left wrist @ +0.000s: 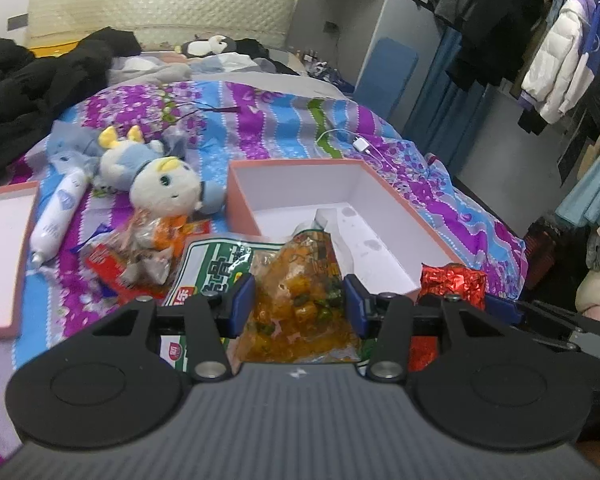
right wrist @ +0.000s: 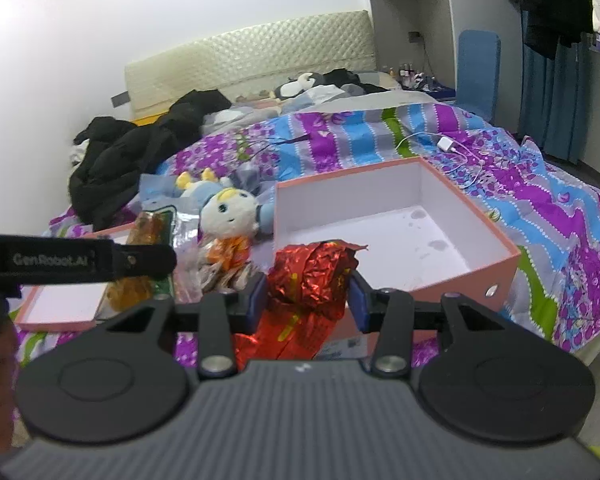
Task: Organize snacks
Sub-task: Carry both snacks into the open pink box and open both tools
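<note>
Left gripper [left wrist: 299,304]: jaws partly apart, clamped on a clear orange snack bag [left wrist: 300,300], held above the near edge of the open pink box [left wrist: 240,200]. Right gripper [right wrist: 308,300]: jaws clamped on a crumpled red foil snack packet [right wrist: 312,276], just before the same box [right wrist: 500,264]. More snack packets [left wrist: 148,248] lie on the bed [left wrist: 260,128] beside a plush toy [left wrist: 160,184].

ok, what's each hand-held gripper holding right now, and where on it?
Left hand-held gripper: clear orange snack bag, pinched across its middle. Right hand-held gripper: red foil packet, gripped by its crumpled upper part.
</note>
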Available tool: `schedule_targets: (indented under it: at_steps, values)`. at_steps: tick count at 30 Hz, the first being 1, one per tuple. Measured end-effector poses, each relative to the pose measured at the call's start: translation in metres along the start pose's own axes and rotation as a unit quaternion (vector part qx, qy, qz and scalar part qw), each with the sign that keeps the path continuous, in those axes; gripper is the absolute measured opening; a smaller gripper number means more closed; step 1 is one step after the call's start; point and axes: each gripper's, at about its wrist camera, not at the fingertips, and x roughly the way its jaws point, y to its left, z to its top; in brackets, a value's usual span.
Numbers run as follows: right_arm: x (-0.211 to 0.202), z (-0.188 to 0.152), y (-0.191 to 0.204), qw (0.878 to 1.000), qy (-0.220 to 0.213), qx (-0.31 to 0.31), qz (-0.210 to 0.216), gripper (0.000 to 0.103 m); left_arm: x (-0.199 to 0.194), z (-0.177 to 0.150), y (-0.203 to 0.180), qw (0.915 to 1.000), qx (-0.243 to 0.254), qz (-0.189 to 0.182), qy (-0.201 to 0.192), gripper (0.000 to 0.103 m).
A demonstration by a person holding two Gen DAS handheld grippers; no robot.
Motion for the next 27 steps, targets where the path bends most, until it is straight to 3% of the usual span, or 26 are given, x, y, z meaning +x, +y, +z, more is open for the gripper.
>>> schedule_targets:
  at_steps: [18,27]
  values:
    - [0.136,0.034,-0.082,0.998,0.045,0.017,-0.038,0.046,0.196,0.079,-0.012,0.998,0.026,-0.025,0.052,0.054]
    - [0.199,0.03,-0.106,0.995,0.082,0.026,-0.046,0.047,0.276,0.085,-0.016,0.9954,0.025,-0.034,0.086,0.055]
